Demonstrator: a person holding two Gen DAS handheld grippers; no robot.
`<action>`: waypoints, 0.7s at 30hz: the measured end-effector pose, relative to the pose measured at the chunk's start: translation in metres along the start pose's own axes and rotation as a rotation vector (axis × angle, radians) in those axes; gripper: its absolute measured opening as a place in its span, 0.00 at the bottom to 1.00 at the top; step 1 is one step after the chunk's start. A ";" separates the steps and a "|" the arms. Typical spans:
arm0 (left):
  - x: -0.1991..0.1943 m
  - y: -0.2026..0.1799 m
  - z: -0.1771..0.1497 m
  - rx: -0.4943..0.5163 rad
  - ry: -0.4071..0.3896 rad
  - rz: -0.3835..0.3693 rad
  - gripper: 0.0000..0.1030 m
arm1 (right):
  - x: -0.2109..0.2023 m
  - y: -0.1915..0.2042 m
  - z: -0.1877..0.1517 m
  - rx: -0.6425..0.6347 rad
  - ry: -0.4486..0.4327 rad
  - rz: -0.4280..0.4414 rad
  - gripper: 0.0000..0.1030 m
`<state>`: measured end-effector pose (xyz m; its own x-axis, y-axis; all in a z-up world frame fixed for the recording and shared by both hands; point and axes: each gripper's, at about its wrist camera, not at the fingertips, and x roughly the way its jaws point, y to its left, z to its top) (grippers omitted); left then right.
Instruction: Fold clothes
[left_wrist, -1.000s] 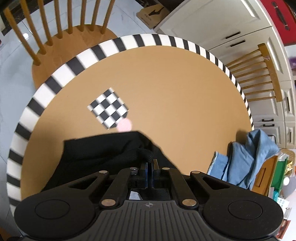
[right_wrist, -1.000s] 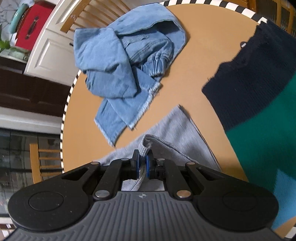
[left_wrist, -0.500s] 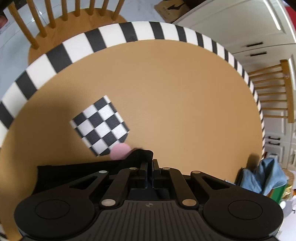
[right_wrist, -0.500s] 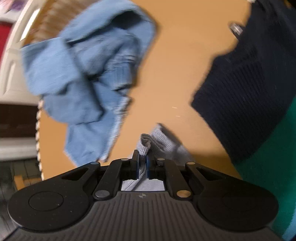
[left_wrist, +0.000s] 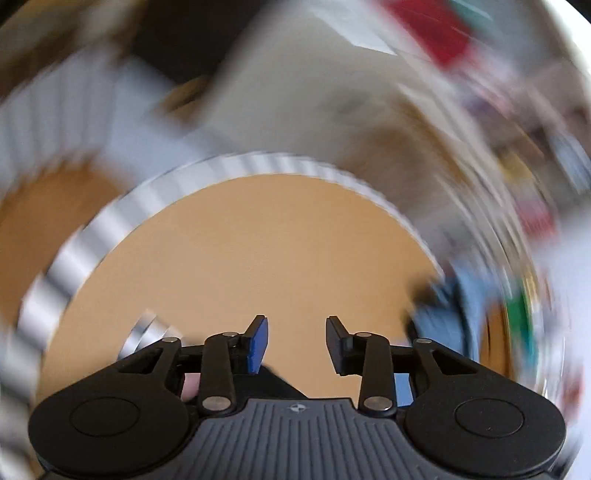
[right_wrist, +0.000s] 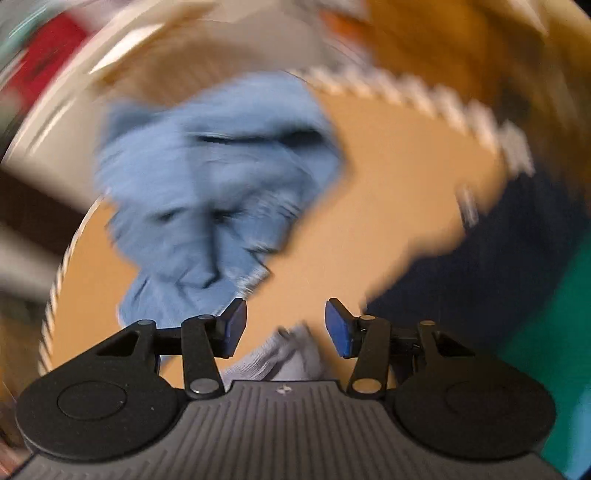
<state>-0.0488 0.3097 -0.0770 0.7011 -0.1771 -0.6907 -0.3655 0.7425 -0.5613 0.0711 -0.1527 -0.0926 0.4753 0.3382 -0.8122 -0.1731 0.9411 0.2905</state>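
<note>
Both grippers' jaws are opening — left gripper over dark cloth, right gripper over grey cloth — letting go onto the table.

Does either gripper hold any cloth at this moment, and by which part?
Nothing is held. The left gripper has bare table between its opening jaws; the right gripper is opening too, its pads clear of the grey knit cloth below.

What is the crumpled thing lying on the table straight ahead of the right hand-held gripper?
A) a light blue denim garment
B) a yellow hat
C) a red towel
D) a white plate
A: in the right wrist view, a blurred, crumpled light blue denim garment lies on the tan table, beyond the right hand-held gripper, whose jaws are opening.
</note>
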 end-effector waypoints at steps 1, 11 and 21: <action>-0.002 -0.019 -0.003 0.179 0.004 -0.042 0.36 | -0.006 0.013 -0.004 -0.139 -0.031 0.002 0.48; 0.060 -0.122 -0.089 1.320 0.316 -0.302 0.37 | -0.010 0.065 -0.035 -0.463 0.049 0.087 0.48; 0.107 -0.116 -0.069 1.264 0.400 -0.291 0.16 | -0.028 0.062 -0.059 -0.741 0.018 -0.049 0.55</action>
<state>0.0258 0.1602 -0.1175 0.3524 -0.4410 -0.8254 0.7231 0.6882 -0.0591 -0.0036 -0.1036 -0.0814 0.4841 0.2893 -0.8258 -0.6917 0.7045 -0.1587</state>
